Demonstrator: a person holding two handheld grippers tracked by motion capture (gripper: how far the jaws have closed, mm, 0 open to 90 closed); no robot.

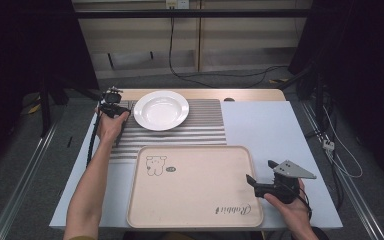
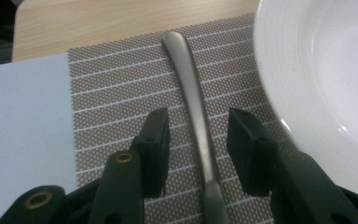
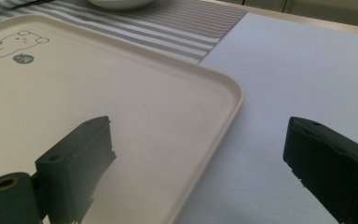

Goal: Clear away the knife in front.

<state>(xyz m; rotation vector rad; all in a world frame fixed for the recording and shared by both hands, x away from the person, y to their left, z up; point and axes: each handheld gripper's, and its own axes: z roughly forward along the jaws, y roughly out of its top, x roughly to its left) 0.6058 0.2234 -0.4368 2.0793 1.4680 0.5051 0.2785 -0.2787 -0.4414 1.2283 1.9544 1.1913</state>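
On the brown-and-white striped woven placemat [image 2: 121, 88], left of the white round ceramic plate [image 2: 326, 79], lies a slim matte-silver metal utensil handle [image 2: 193, 98]. Handle runs straight away from the left gripper's camera, far end curving slightly left; the working end is hidden below the frame edge, can't tell what kind of utensil.

Left gripper [image 2: 198, 144]: jaws straddle the handle, one pad each side, small gaps visible on both sides, so not clamped yet. Pad tips sit low over the placemat. In the high view, left gripper [image 1: 113, 102] is at the placemat's far left corner, just beside the plate [image 1: 161, 110] rim.

Right gripper [image 3: 200, 158]: jaws wide apart, nothing between them. One jaw hangs over the beige rounded-rectangle plastic tray [image 3: 135, 93], the other over the pale blue-grey tabletop [image 3: 298, 65]; tray's corner edge runs between them. High view puts the right gripper [image 1: 261, 172] at the tray's [image 1: 195, 185] near right side. Tray carries a bear drawing [image 1: 155, 164] at its far left corner, otherwise bare. Placemat [image 1: 200, 125] touches the tray's far edge.
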